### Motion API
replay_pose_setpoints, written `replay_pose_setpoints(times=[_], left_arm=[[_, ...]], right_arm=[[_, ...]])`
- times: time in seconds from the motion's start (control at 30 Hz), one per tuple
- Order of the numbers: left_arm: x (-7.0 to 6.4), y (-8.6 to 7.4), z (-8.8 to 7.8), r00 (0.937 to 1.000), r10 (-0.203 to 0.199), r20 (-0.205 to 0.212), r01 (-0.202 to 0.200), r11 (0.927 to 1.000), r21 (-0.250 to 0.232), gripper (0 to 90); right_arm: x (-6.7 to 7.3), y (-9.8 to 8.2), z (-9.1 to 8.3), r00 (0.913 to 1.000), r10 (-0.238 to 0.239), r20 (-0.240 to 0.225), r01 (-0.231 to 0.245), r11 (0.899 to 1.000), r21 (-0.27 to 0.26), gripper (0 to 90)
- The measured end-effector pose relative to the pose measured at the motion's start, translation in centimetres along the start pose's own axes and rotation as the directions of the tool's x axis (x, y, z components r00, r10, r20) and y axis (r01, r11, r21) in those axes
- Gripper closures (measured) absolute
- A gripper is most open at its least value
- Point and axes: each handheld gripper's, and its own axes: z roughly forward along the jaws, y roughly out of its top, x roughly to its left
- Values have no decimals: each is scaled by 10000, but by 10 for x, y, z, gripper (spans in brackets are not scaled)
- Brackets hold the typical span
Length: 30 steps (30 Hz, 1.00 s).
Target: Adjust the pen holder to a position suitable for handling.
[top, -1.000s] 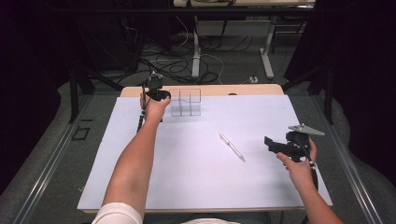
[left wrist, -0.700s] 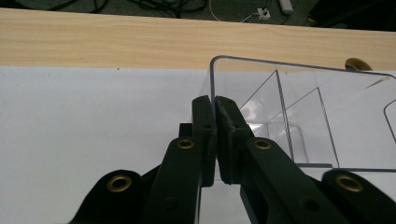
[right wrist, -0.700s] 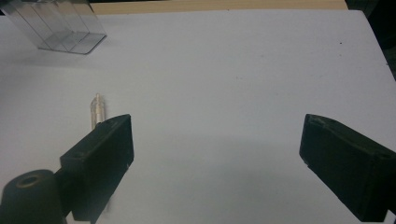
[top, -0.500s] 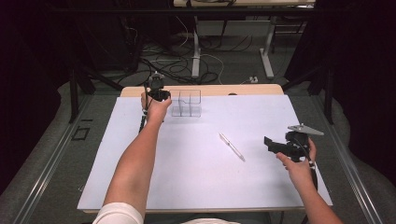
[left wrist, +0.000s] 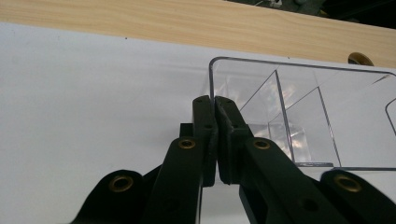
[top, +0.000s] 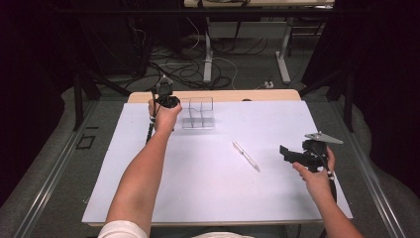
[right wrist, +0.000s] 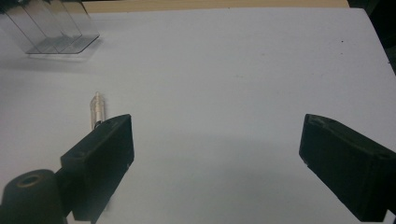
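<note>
at the far left of the white sheet (top: 208,183), the left gripper (left wrist: 215,105) pinches the near wall of the clear divided organizer (left wrist: 322,112) with its jaws pressed together on the rim, while the right gripper (top: 289,154) hovers near the right edge with jaws wide apart, a clear pen (top: 246,156) lying between the two.

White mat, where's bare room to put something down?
The white mat is bare along the near edge, between the forearms, and in its far right corner. Busier spots: the far left, where the left gripper clamps the clear organizer, and mid-right, around the pen and the right gripper.
</note>
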Motion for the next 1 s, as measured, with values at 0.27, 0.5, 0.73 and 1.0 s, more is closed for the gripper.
replay_pose_setpoints(times=[0.27,0.5,0.73,1.0], left_arm=[[-10,-8,-11,10000,71,50,-71,10000,0,885],[-16,-17,-17,9999,113,-41,-112,9998,141,891],[-20,-28,-24,9999,57,92,-60,9996,281,891],[-24,-37,-31,9999,-18,135,13,9992,403,891]], right_arm=[[1,1,-1,10000,-60,-50,60,10000,-19,100],[2,0,-1,9999,-79,-129,79,10000,-23,100],[5,0,-1,9999,-21,-145,21,10000,-20,100],[7,-1,-1,9998,-57,-216,57,10000,21,100]])
